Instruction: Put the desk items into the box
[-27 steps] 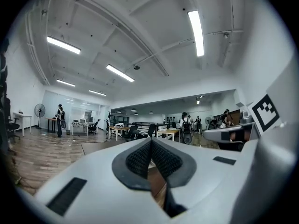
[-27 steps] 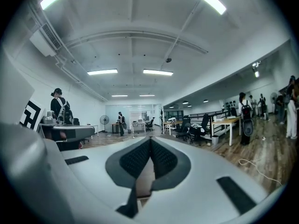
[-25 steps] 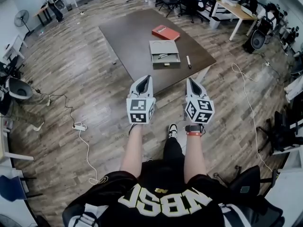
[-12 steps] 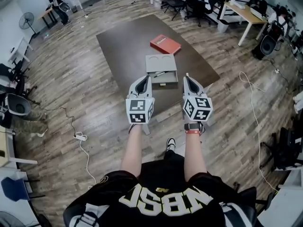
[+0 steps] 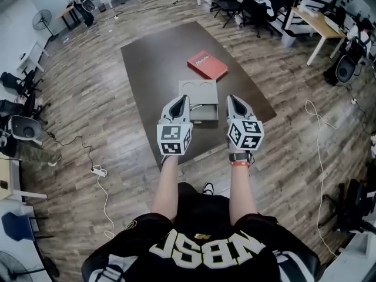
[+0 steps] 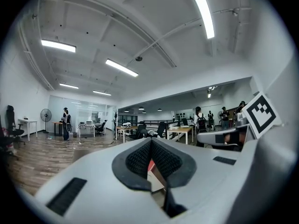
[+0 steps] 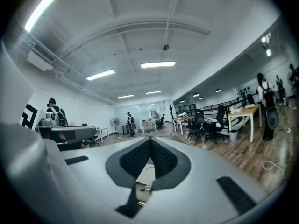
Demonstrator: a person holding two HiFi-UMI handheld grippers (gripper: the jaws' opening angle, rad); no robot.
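Note:
A grey box (image 5: 198, 90) lies open on the dark brown table (image 5: 154, 57), with a pen (image 5: 197, 106) in its near compartment. Just beyond the box lies a red book (image 5: 207, 64). I hold both grippers level over the table's near edge. The left gripper (image 5: 181, 100) is to the left of the box, and the right gripper (image 5: 233, 101) is to its right. Both are shut with nothing between the pads. In the left gripper view, the red book (image 6: 150, 166) shows in the gap under the shut left gripper (image 6: 150, 141). Under the shut right gripper (image 7: 150, 140), a pen (image 7: 145, 189) shows.
Wood floor surrounds the table. A power strip (image 5: 98, 171) with its cable lies on the floor to the left, and a white cable (image 5: 317, 140) to the right. Office chairs (image 5: 235, 4) and desks (image 5: 314, 19) stand beyond the table. People stand far off.
The table and box have come closer and now sit right at the gripper tips. Both grippers stay shut and side by side.

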